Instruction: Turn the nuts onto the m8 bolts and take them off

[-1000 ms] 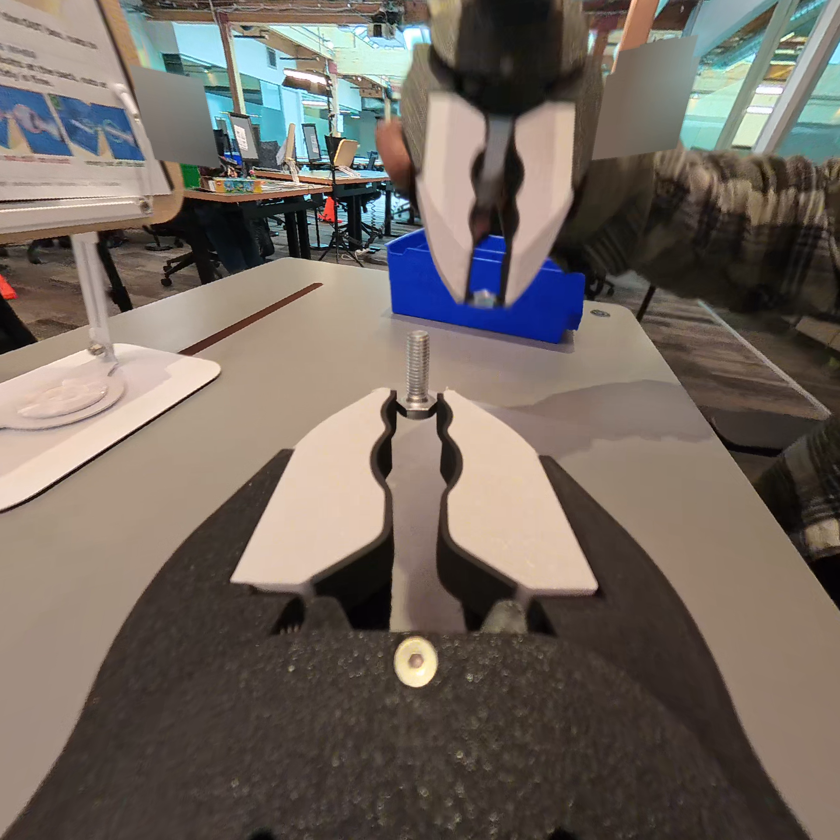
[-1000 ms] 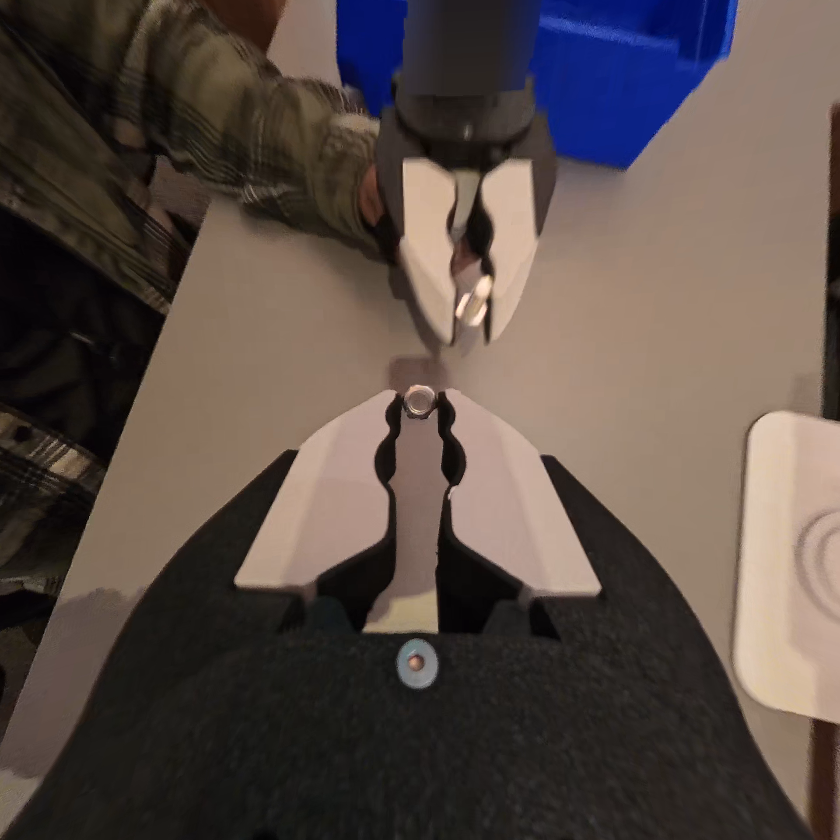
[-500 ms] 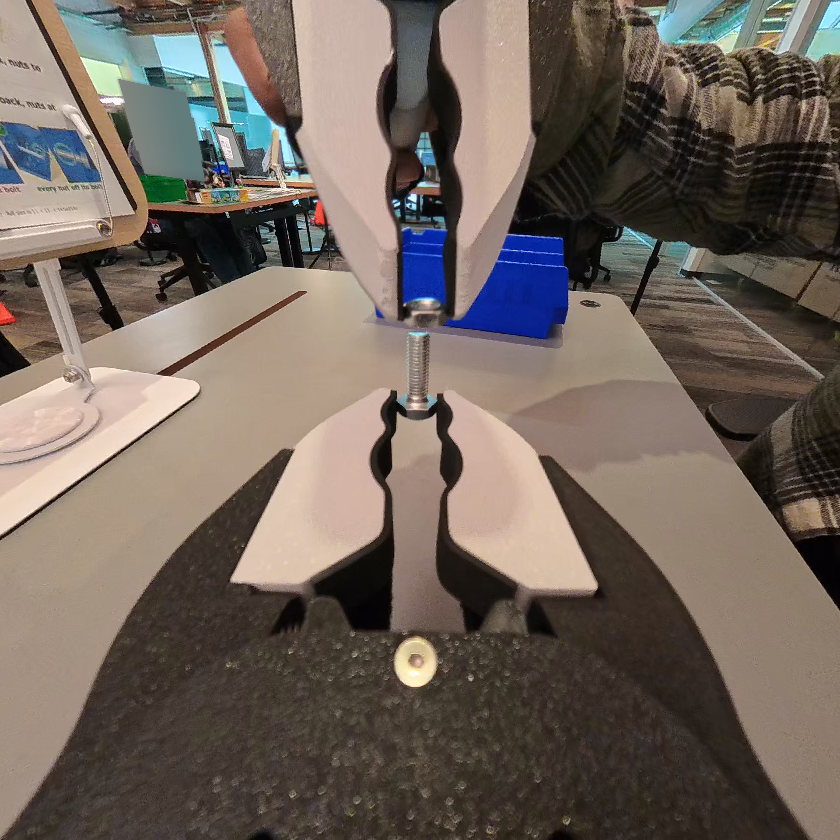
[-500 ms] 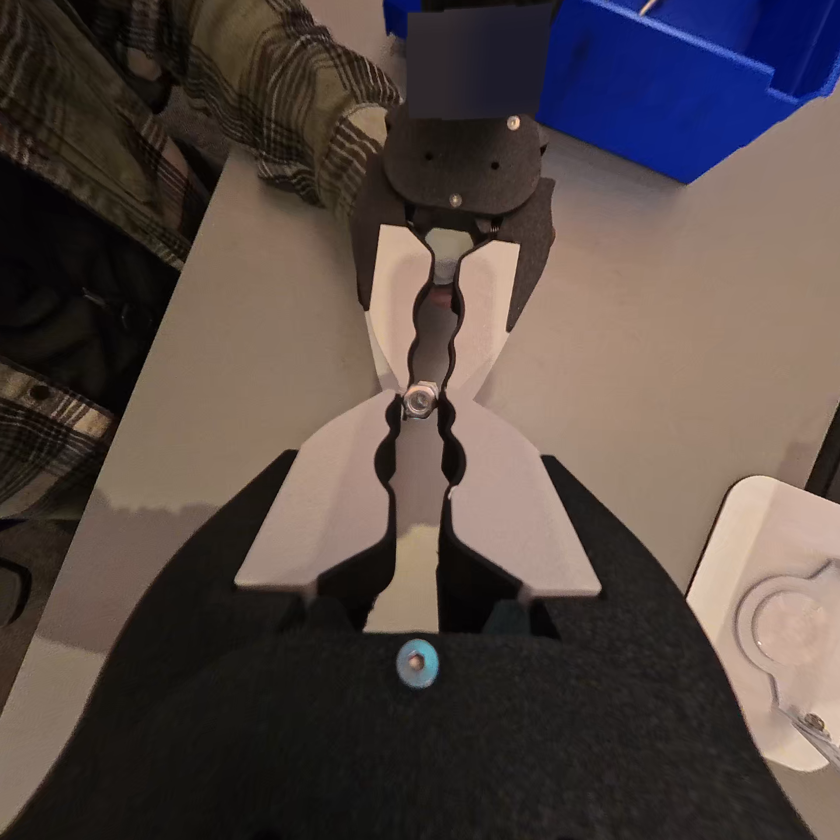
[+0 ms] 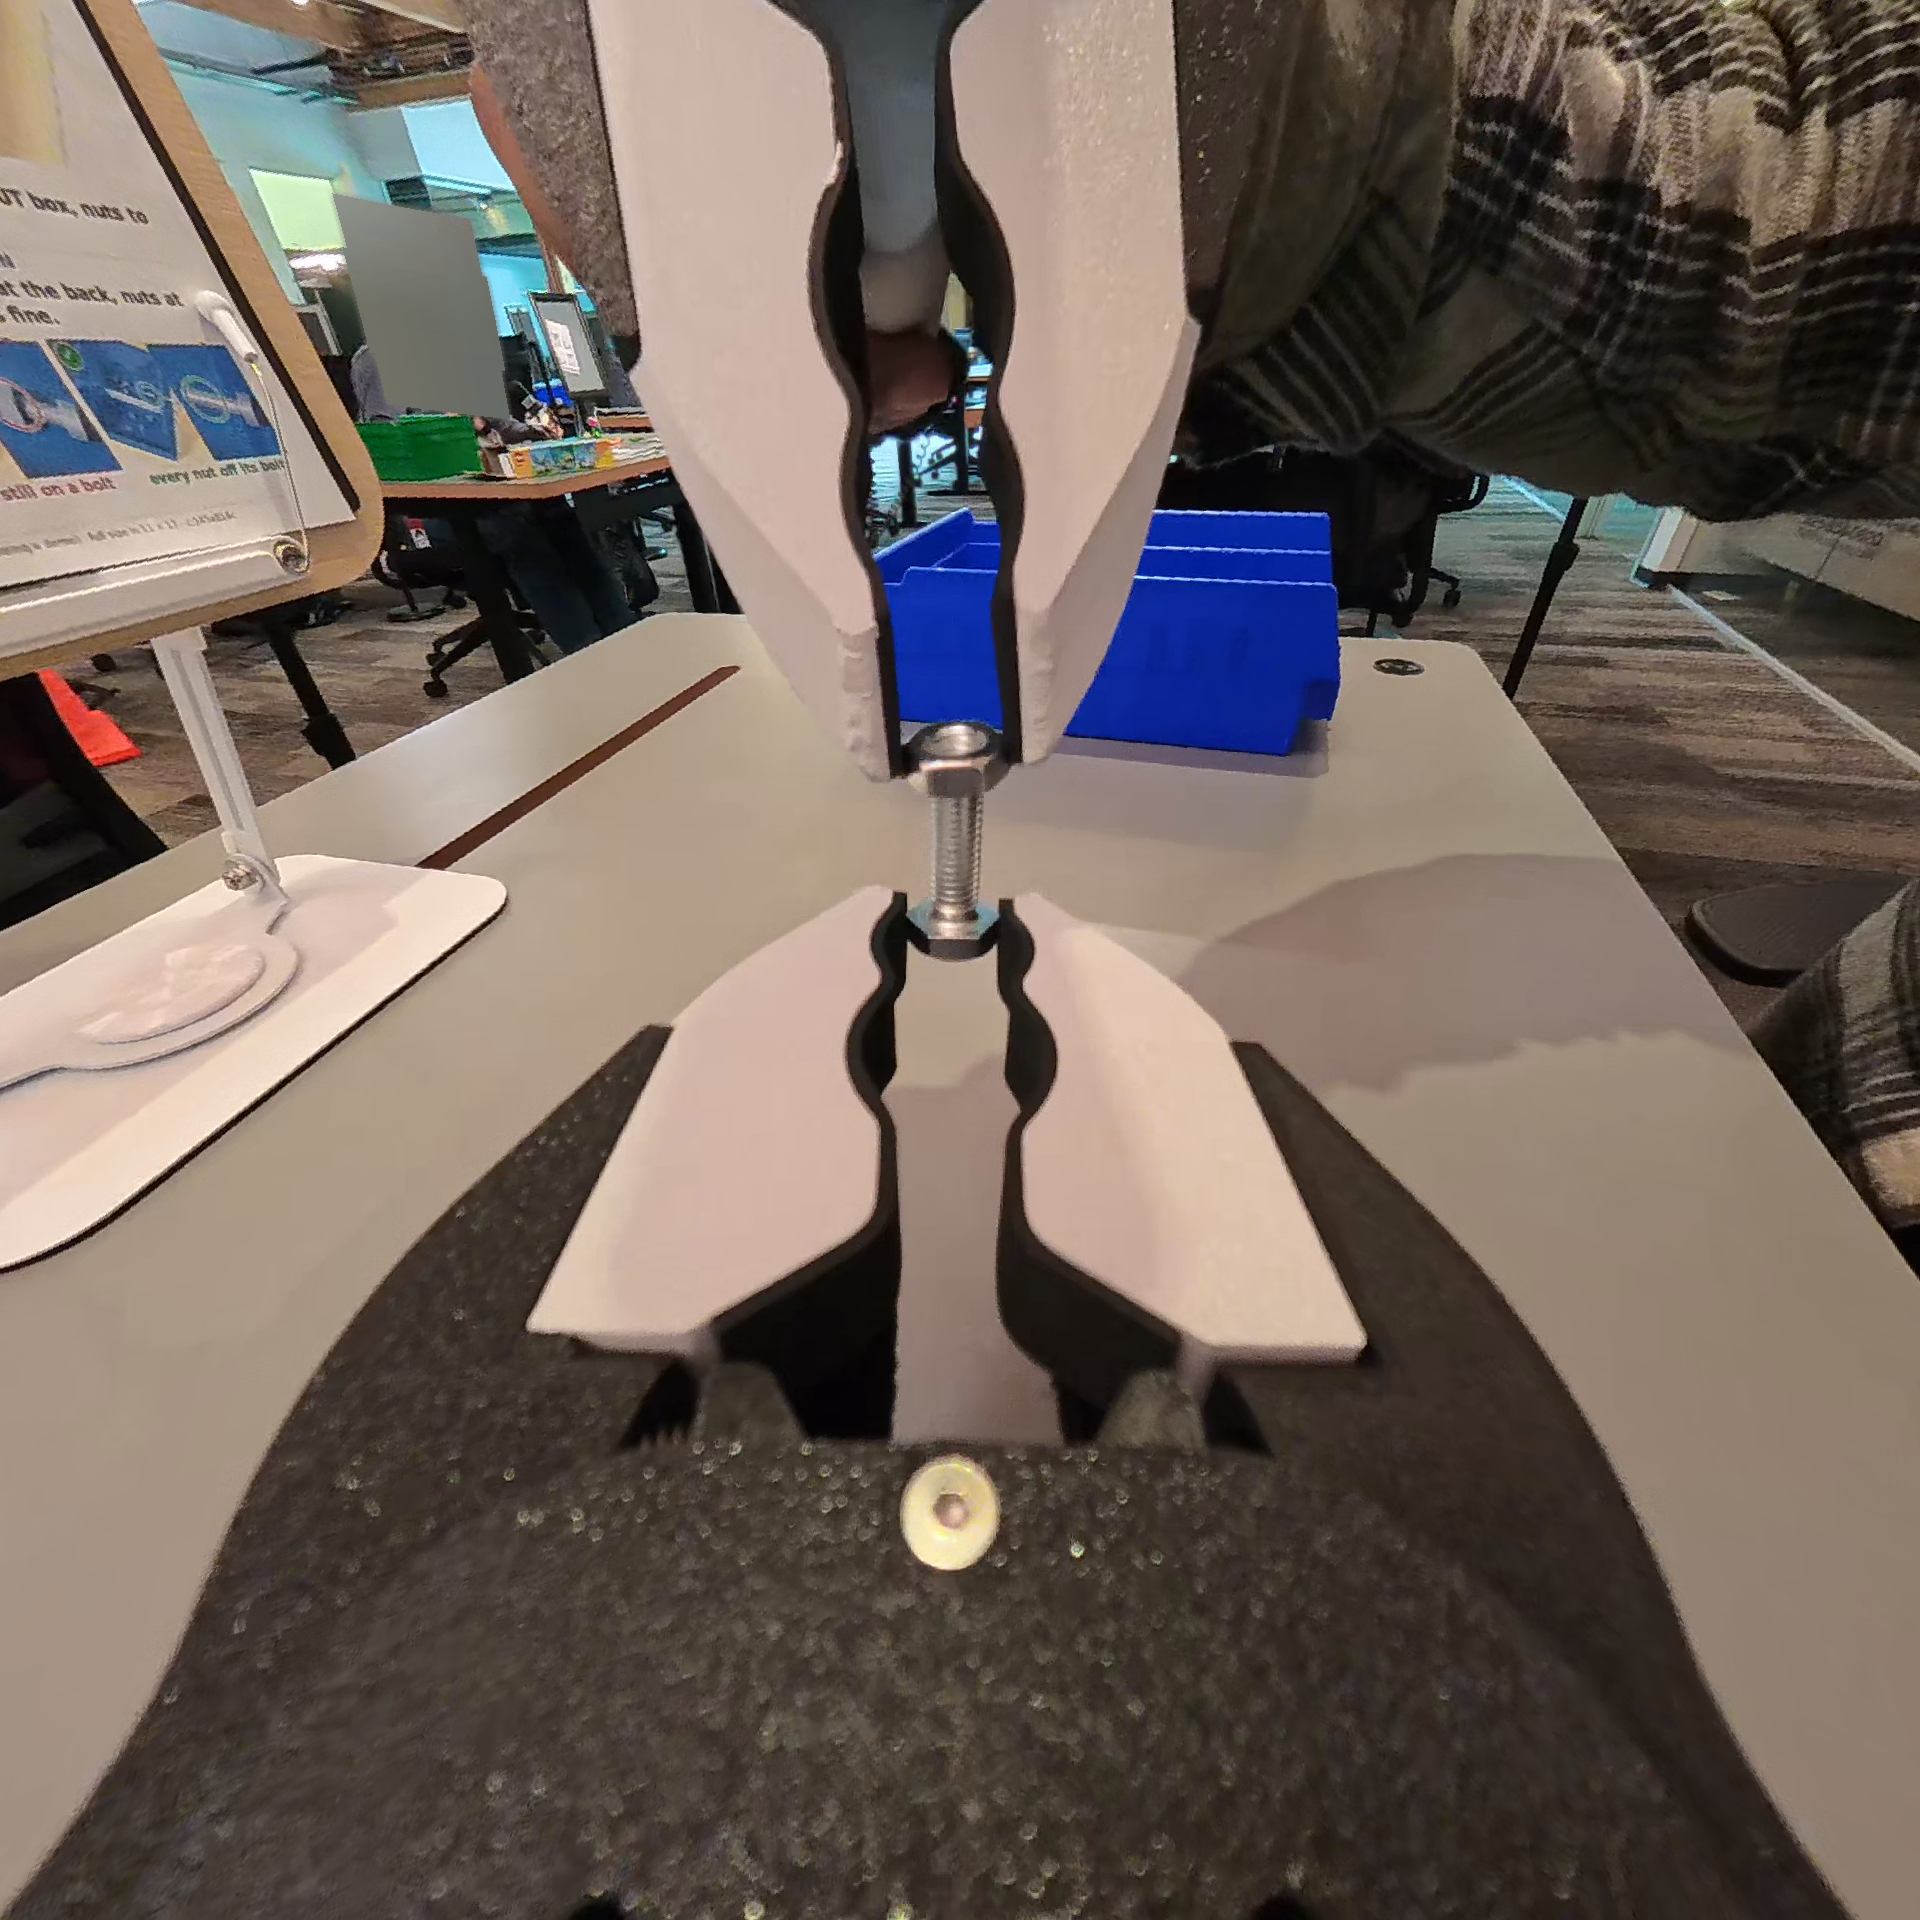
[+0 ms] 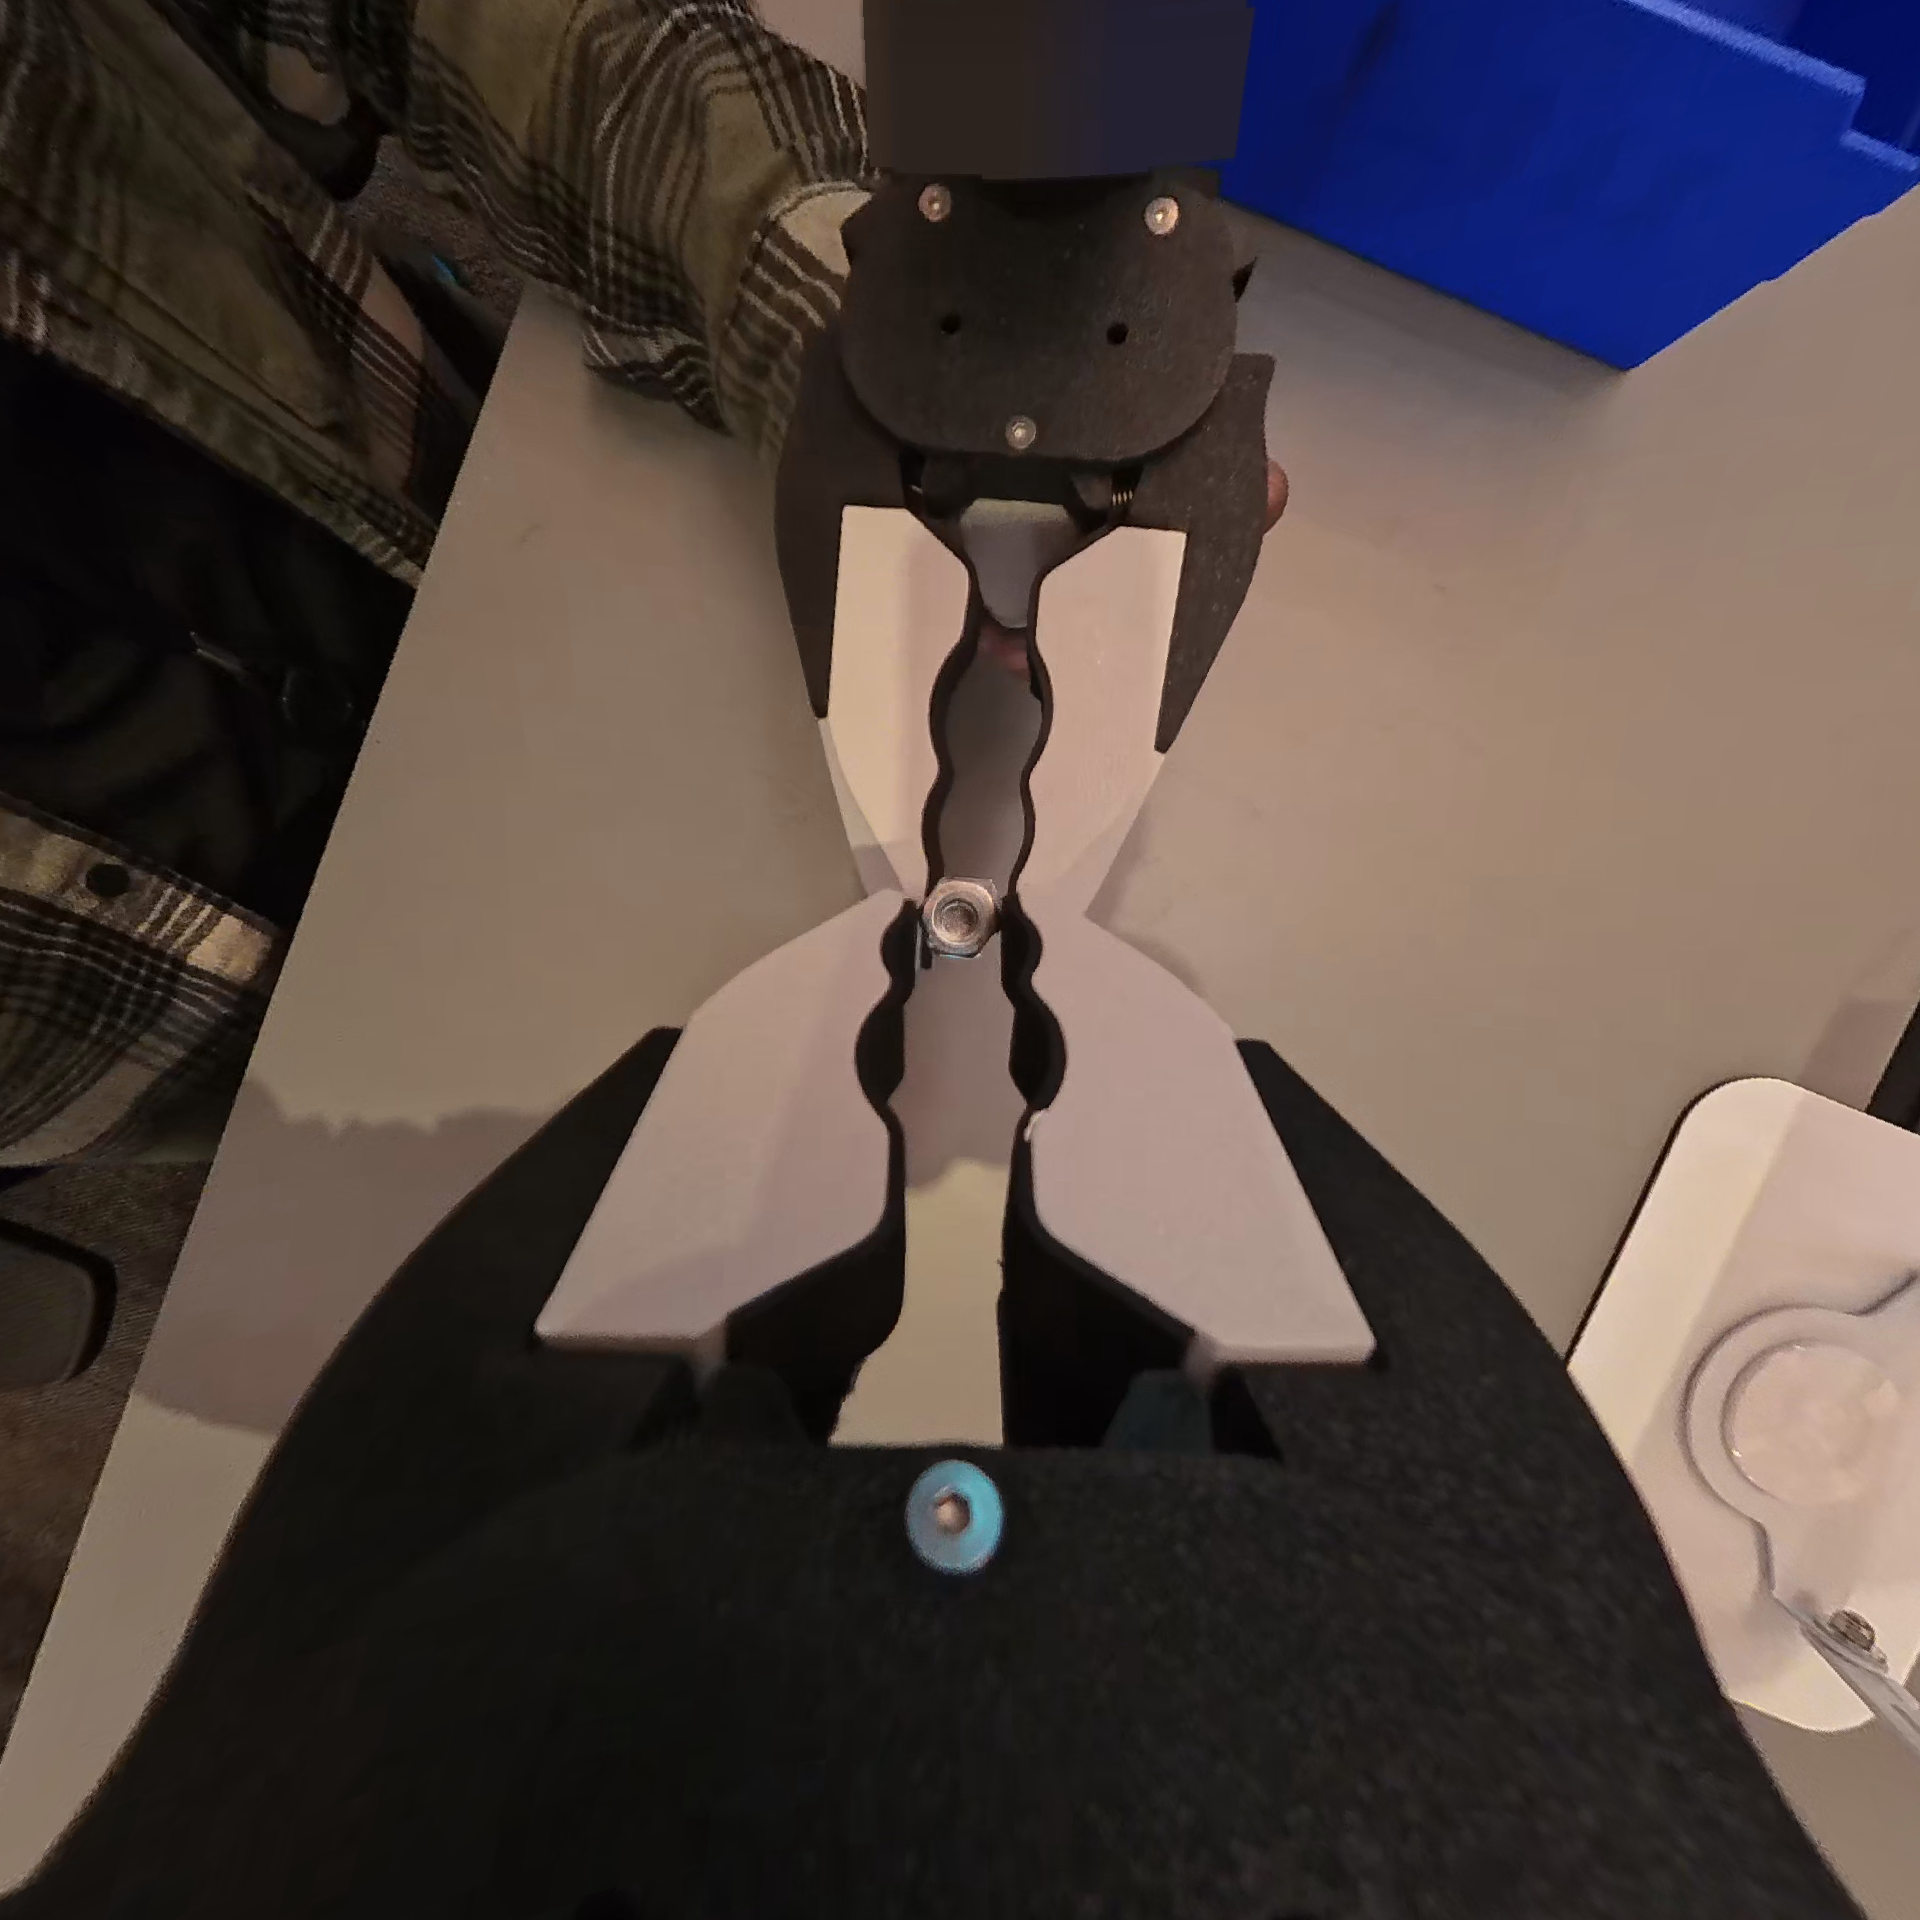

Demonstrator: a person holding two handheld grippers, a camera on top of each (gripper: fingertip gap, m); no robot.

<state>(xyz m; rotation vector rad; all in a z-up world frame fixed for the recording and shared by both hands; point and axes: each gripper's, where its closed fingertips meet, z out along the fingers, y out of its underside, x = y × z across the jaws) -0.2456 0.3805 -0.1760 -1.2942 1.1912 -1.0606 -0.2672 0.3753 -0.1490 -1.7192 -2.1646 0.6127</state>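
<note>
Jaws on both grippers pinched. Left gripper (image 5: 951,925) clamps the hex head of a bolt (image 5: 954,854), holding it upright, threaded shank pointing up. Right gripper (image 5: 954,753) comes down from above, its fingertips (image 5: 871,717) pressed on a nut (image 5: 954,764) that sits at the very tip of the shank. From the right wrist view the nut (image 6: 960,916) is seen end-on, bolt tip filling its hole, left gripper (image 6: 971,883) meeting it from the far side.

Bolt and nut are held above the grey tabletop (image 5: 1299,935), roughly mid-width, short of the blue bin (image 5: 1195,644) at the far edge. White stand base (image 5: 208,997) toward the left edge.

Progress, as judged: nut placed on the thread start, nearly all the thread below it bare. Looks like the first turns at most. Left to do: run the nut down, back it off again. Whether threads have caught, cannot tell.
</note>
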